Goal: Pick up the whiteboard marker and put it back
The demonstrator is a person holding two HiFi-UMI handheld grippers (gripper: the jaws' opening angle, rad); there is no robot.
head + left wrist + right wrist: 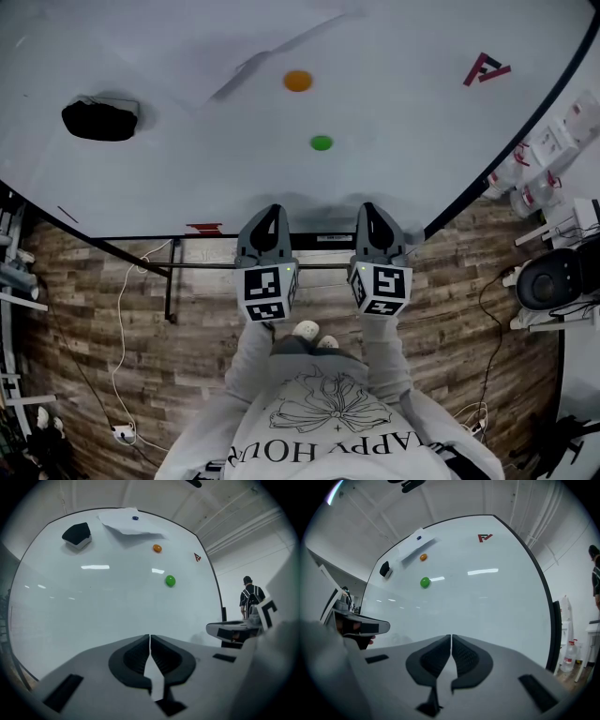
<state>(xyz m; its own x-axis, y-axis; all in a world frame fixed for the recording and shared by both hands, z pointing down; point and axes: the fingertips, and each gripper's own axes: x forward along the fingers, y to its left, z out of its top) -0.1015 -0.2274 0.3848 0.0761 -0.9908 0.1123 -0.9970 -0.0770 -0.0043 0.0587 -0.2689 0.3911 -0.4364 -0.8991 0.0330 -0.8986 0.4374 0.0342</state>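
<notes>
Holding two grey tools shut and empty before the big white board point(187, 178).
Head view: left tool point(273, 210) and right tool point(371, 208) side by side; short red bar point(204, 227) left of them, maybe the marker. Left gripper view, right gripper view: jaws together, nothing between. Fits before pickup or after return.

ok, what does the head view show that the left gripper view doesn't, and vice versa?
Head view only: the wood floor, bottles beside the board, and the wearer's sweatshirt.

Left gripper view only: the ceiling, a person standing off to the right, and a blue magnet on a paper sheet.

Both: the whiteboard, black eraser, orange magnet, green magnet, red logo, and the left gripper and right gripper, each with jaws together.
</notes>
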